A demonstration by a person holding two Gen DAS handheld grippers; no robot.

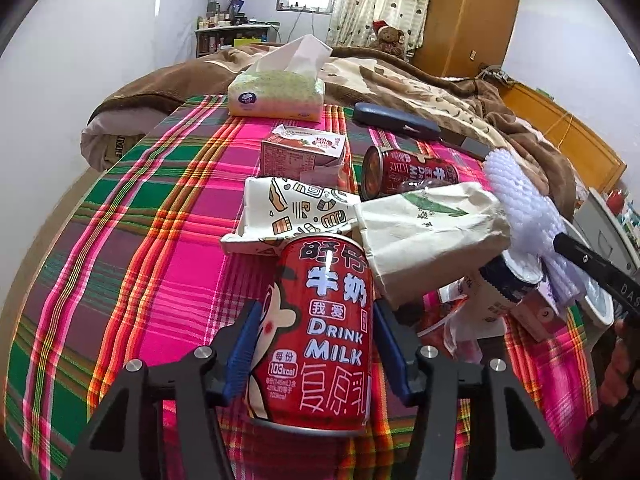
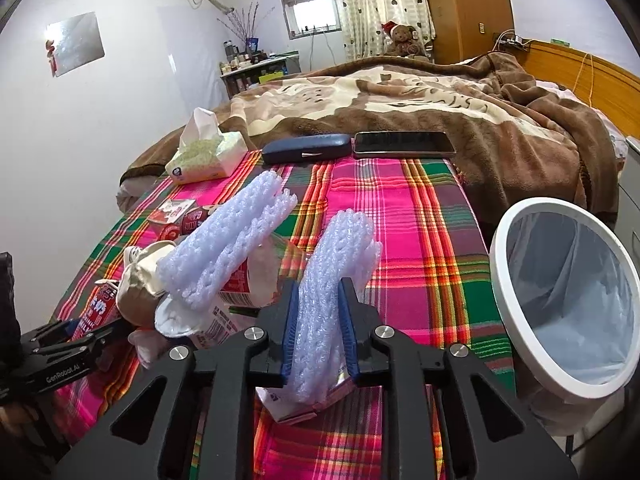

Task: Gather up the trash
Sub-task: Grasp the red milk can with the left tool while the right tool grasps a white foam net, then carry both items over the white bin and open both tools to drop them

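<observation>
Left claw (image 1: pixel 316 344) first: its blue pads sit on either flank of the upright red milk can (image 1: pixel 320 336), touching or very nearly so, but I cannot tell whether they truly press it yet. That can stands on the plaid cloth (image 1: pixel 140 240) spread over the bed, with a printed paper bag (image 1: pixel 296 208) and a plain paper bag (image 1: pixel 424 236) crowded just behind it, a second red can (image 1: pixel 408 174) lying on its side further back, and a small carton (image 1: pixel 302 152) beside that. Risk here, I'd say: the can is smooth and round, so a half-set grip could let it slip or tip into the bags on the lift. Moving right, the right claw (image 2: pixel 320 332) is clamped tight on a strip of white foam netting (image 2: pixel 332 300), which curls up out of the jaws; a second foam piece (image 2: pixel 224 252) rests on the litter pile just left of it. Over at the far right waits the white-rimmed bin (image 2: pixel 504 280) with its liner, off the bed's edge. Foam this light and springy could snag the neighbouring wrappers and drag them along, or spring past the rim on release.
</observation>
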